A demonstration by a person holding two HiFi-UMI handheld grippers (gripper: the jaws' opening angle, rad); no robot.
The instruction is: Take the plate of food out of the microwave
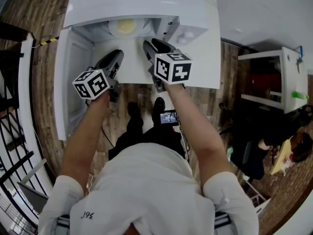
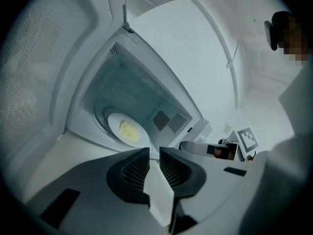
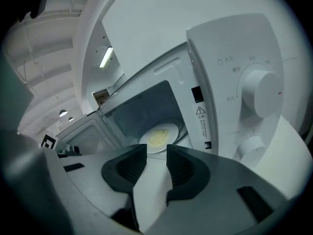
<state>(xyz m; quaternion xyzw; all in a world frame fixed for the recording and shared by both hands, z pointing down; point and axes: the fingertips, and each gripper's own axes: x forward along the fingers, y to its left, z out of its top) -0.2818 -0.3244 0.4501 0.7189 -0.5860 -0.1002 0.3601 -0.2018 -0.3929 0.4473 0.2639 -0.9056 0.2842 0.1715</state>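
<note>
A white microwave (image 1: 195, 23) stands with its door (image 1: 73, 82) swung open to the left. Inside, on the turntable, rests a white plate (image 1: 125, 26) of yellow food, also seen in the left gripper view as the plate (image 2: 126, 129) and in the right gripper view as the plate (image 3: 159, 138). My left gripper (image 1: 117, 55) hangs in front of the opening, jaws slightly apart with nothing between them (image 2: 154, 153). My right gripper (image 1: 149, 45) is beside it, nearer the cavity, open and empty (image 3: 156, 153). Neither touches the plate.
The microwave's control panel with two knobs (image 3: 261, 92) is right of the cavity. A white ledge (image 1: 137, 70) lies before the opening. Black railings (image 1: 14, 131) stand at the left, and a white shelf (image 1: 279, 77) and a seated person (image 1: 274, 146) at the right.
</note>
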